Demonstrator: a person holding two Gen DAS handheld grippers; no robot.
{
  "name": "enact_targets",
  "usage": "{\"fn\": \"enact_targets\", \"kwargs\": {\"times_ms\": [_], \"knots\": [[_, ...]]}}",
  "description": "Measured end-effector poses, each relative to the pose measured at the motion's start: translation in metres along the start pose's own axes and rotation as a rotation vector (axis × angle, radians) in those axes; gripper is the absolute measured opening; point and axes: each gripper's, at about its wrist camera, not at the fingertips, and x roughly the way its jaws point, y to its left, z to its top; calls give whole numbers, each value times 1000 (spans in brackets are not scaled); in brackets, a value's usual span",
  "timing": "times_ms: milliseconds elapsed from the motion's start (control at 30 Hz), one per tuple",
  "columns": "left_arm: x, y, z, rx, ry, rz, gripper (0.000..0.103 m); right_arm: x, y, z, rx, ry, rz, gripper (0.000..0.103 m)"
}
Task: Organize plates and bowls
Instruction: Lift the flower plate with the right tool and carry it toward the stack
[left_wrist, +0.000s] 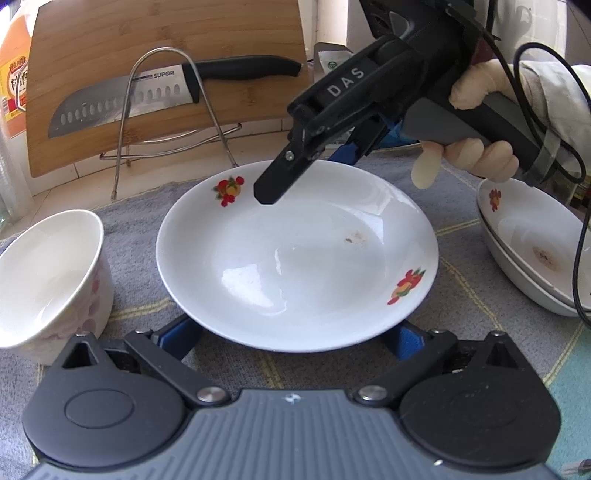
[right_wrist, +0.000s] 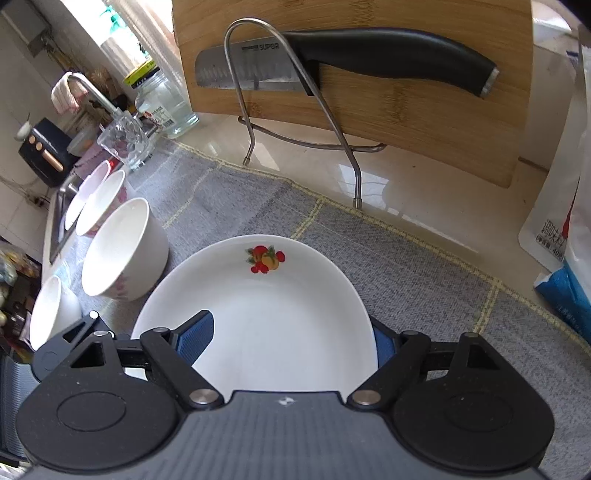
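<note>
A white plate (left_wrist: 295, 258) with fruit prints lies on the grey cloth (left_wrist: 140, 229). My left gripper (left_wrist: 293, 332) is at its near rim, jaws wide, and the rim hides both blue fingertips. My right gripper (left_wrist: 306, 173), held by a hand, straddles the far rim. One black finger hangs over the plate and one blue finger (left_wrist: 347, 151) sits behind the rim. In the right wrist view the plate (right_wrist: 266, 314) fills the gap of the right gripper (right_wrist: 291, 332), with a clear gap at the pads. A white bowl (left_wrist: 48, 273) stands to the left. Stacked plates (left_wrist: 528, 251) sit to the right.
Several white bowls (right_wrist: 122, 247) line the cloth's left side toward the sink. Behind the plate a wire rack (right_wrist: 295, 110) holds a bamboo cutting board (right_wrist: 424, 110) and a knife (right_wrist: 369, 59). A glass jar (right_wrist: 166, 103) stands at the back left, a white bag (right_wrist: 554, 206) at the right.
</note>
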Motion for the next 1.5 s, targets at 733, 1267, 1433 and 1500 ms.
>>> {"fn": "enact_targets", "kwargs": {"times_ms": [733, 1267, 1433, 1500], "knots": [[-15, -1, 4, 44, 24, -22, 99, -15, 17, -12, 14, -16, 5, 89], [-55, -19, 8, 116, 21, -62, 99, -51, 42, -41, 49, -80, -26, 89], [-64, -32, 9, 153, 20, -90, 99, -67, 44, -60, 73, -103, -43, 89], [-67, -38, 9, 165, 26, -106, 99, -74, 44, -69, 82, -114, -52, 89]]}}
